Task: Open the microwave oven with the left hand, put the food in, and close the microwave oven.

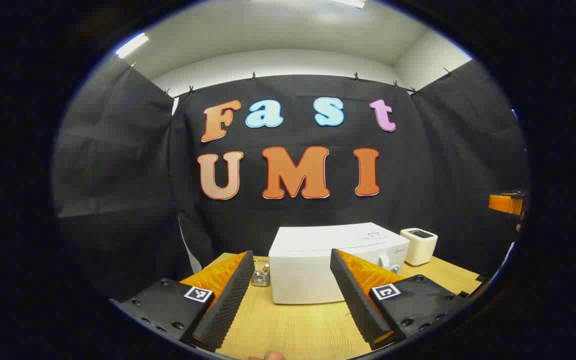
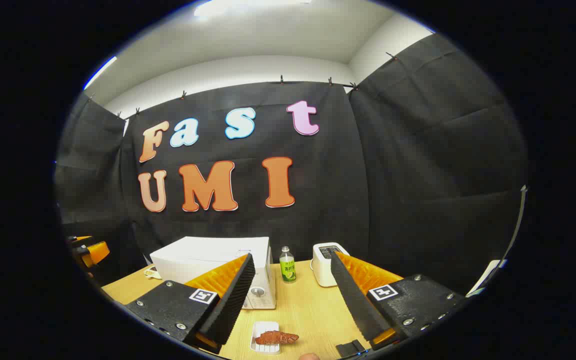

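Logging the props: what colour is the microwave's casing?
White; the microwave shows best in the left gripper view.

microwave [image 2: 218, 270] left | bottle [image 2: 287, 265] between | toaster [image 2: 328, 262] right | food [image 2: 275, 338] on tray [image 2: 260, 345], probably, in front

Both cameras are looking forward over the tabletop [image 1: 293, 325] toward the back wall. The left gripper view is sitting to the left, facing the microwave [image 1: 318, 265] head-on and fairly near, between its own fingers [image 1: 228, 300]. The right gripper view is sitting farther right, seeing the microwave [image 2: 208, 260] off to its left. Both are sharing the microwave, the toaster [image 1: 419, 246] and the wall.
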Motion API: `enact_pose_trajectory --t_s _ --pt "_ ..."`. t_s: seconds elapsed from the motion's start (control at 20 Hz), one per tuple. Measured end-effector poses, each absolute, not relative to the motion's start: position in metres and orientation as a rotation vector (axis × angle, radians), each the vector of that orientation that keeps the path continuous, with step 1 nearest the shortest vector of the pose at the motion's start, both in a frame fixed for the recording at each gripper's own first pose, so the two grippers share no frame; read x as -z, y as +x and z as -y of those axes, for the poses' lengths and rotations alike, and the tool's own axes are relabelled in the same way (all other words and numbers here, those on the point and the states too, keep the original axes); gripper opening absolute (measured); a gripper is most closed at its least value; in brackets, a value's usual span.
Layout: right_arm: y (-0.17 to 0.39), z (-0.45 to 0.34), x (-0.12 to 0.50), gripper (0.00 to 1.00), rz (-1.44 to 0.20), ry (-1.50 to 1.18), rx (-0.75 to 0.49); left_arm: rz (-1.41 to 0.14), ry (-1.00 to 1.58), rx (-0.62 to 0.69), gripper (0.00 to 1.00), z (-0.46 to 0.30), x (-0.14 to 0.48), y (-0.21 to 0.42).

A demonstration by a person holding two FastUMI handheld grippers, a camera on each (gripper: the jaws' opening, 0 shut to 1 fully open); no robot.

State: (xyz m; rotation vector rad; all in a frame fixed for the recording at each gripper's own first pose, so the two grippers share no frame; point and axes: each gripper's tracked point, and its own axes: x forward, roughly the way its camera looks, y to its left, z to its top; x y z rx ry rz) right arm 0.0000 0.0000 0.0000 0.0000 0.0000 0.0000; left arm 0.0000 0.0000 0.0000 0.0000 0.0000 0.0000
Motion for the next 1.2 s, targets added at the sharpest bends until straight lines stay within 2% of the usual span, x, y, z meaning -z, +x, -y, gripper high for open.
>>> enact_pose_trajectory --t_s 0.05,0.1,0.15,0.2,0.25,0.3,0.95,1.0,1.05,1.1,1.2 --pt "-0.003 -0.005 0.002 0.95 -0.003 -0.004 -0.016 -0.009 -0.006 0.002 0.99 0.0 0.002 0.001" --pt "-0.004 -0.008 0.002 0.95 -0.004 0.006 -0.034 -0.008 -0.002 -0.008 0.94 -0.004 0.001 0.001" --pt "-0.004 -0.01 0.002 0.95 -0.002 0.018 -0.048 -0.003 0.005 -0.017 0.94 -0.007 -0.002 0.001" --pt "-0.002 -0.009 0.003 0.95 -0.005 0.019 -0.048 -0.002 0.006 -0.016 0.99 -0.005 -0.001 0.001" --pt "0.0 -0.005 0.005 0.95 -0.006 0.013 -0.037 0.0 0.001 -0.011 0.94 -0.003 -0.002 0.002" --pt "0.001 -0.002 0.005 0.95 -0.002 0.001 -0.027 -0.001 -0.002 -0.007 0.99 -0.001 -0.001 0.002" --pt "0.004 0.0 0.01 0.94 -0.016 -0.047 -0.008 0.003 -0.023 0.001 1.0 -0.008 0.0 0.0" --pt "0.007 0.0 0.012 0.95 -0.019 -0.042 -0.007 0.006 -0.017 -0.014 0.94 -0.013 0.0 0.003" --pt "0.01 -0.002 0.012 0.95 -0.025 -0.04 -0.012 0.002 -0.006 -0.034 0.94 -0.019 -0.002 0.008" --pt "0.013 -0.004 0.012 0.95 -0.029 -0.041 -0.013 0.003 -0.006 -0.044 0.99 -0.02 -0.002 0.013" --pt "0.016 -0.005 0.012 0.95 -0.031 -0.036 -0.002 0.013 -0.03 -0.04 1.0 -0.016 -0.003 0.017"
